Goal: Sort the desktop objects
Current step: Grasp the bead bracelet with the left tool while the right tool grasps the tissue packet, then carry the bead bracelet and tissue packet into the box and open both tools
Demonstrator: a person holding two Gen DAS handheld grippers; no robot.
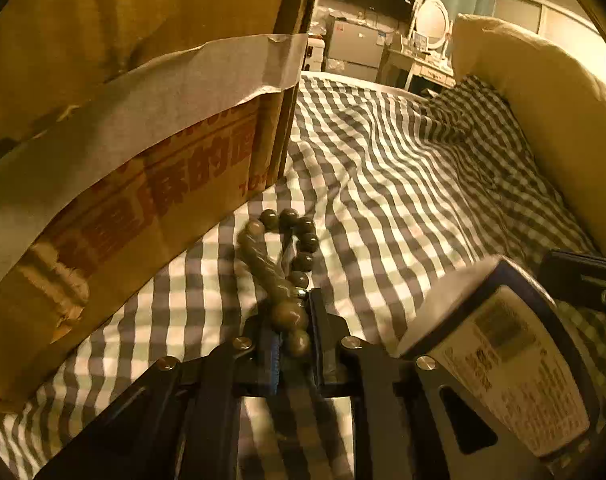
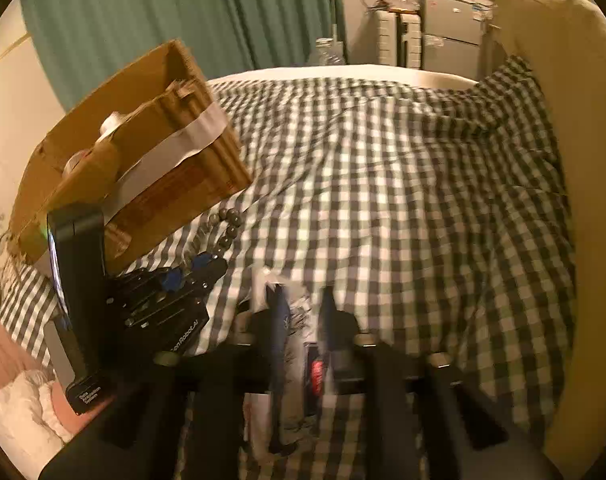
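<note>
My left gripper (image 1: 291, 312) is shut on a string of dark round beads (image 1: 299, 248). The bracelet's loop lies ahead of the fingers on the checked bed cover (image 1: 403, 184), close to the side of a taped cardboard box (image 1: 143, 160). In the right wrist view the same left gripper (image 2: 199, 268) and beads (image 2: 227, 224) sit beside the box (image 2: 143, 140). My right gripper (image 2: 303, 300) stands part open, a white printed packet (image 2: 295, 392) lying lengthwise between its fingers. Whether the pads touch it is blurred. The left wrist view has that packet (image 1: 511, 360) at the lower right.
A cream pillow (image 2: 563, 80) runs along the right side of the bed. Rolls of tape (image 2: 111, 124) show inside the open box. Green curtains (image 2: 163, 20) and grey cabinets (image 2: 451, 40) stand beyond the bed's far edge. A phone-like device (image 2: 79, 280) rides on the left gripper.
</note>
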